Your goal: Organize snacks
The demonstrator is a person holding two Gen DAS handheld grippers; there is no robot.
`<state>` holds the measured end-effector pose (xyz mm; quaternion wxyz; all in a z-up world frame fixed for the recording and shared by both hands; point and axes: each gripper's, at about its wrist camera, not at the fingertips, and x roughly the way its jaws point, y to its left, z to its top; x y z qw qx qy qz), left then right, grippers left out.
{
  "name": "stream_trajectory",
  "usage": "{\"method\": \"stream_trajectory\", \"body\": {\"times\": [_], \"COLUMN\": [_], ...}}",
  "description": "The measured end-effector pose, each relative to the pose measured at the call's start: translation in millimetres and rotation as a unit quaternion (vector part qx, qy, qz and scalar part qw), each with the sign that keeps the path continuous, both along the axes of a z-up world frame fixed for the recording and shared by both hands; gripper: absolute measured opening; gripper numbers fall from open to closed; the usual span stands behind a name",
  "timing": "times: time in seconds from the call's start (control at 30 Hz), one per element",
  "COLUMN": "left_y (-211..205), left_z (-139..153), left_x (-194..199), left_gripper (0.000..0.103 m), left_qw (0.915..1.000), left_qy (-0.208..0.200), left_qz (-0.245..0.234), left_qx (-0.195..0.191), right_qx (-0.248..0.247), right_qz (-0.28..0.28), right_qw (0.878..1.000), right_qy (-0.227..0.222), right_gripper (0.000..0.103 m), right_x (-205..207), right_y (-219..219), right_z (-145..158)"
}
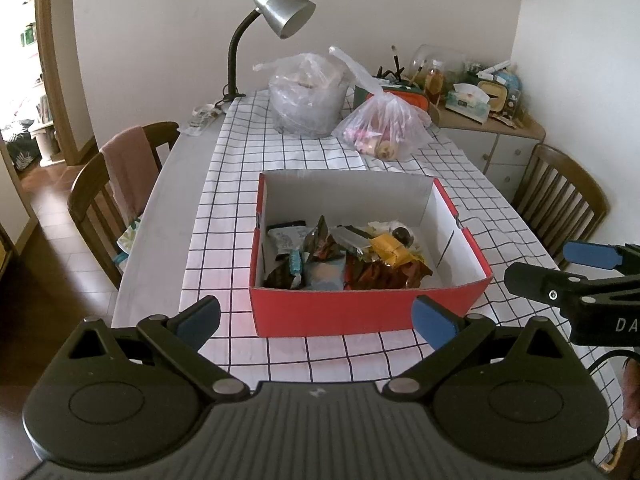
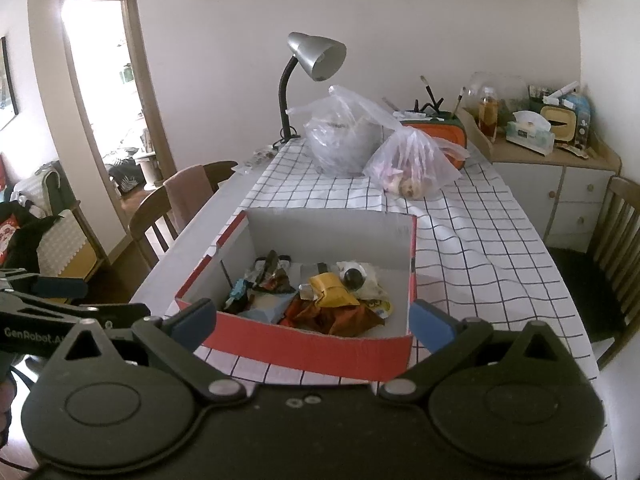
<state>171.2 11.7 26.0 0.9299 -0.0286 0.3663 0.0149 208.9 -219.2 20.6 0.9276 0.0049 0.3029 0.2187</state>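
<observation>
A red cardboard box (image 1: 360,312) with white inner walls stands on the checked tablecloth; it also shows in the right wrist view (image 2: 312,354). Several wrapped snacks (image 1: 352,256) lie mixed in its bottom, among them a yellow packet (image 2: 332,294) and brown wrappers. My left gripper (image 1: 316,320) is open and empty, held just in front of the box's near wall. My right gripper (image 2: 312,322) is open and empty, also at the box's near side; it shows at the right edge of the left wrist view (image 1: 568,272).
Behind the box stand a bagged grey pot (image 1: 306,98), a clear bag of items (image 1: 386,128) and a silver desk lamp (image 1: 280,12). Wooden chairs stand at the left (image 1: 104,188) and right (image 1: 560,196). A cluttered corner cabinet (image 1: 492,120) is at the back right.
</observation>
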Motion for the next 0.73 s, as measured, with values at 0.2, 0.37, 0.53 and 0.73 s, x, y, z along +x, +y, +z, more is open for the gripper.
{"method": "stream_trajectory", "body": {"times": [0.2,0.37,0.53,0.73], "left_y": [-0.7,0.5,0.9,1.1], "left_z": [-0.7,-1.5,-1.6,-2.3], "left_x": [0.2,0.9,1.6,2.6], "left_gripper": [0.103,0.103,0.103,0.103], "left_qw": [1.0000,1.0000,1.0000,1.0000], "left_qy": [0.000,0.001,0.004,0.007], "left_qz": [0.001,0.002,-0.002,-0.003], "left_qx": [0.001,0.001,0.001,0.000], "right_qx": [0.002,0.001,0.002,0.004], "right_qz": [-0.002,-0.003,-0.006,-0.011], "right_qw": [1.000,1.000,1.000,1.000], "right_qy": [0.003,0.004,0.009,0.014], "right_gripper": [0.103,0.103,0.103,0.103], "right_x": [-1.0,-1.0,-1.3,-1.7], "right_y": [-0.6,-1.0,-2.3,-3.3], "right_z": [-0.7,-0.9,-3.2,-6.1]}}
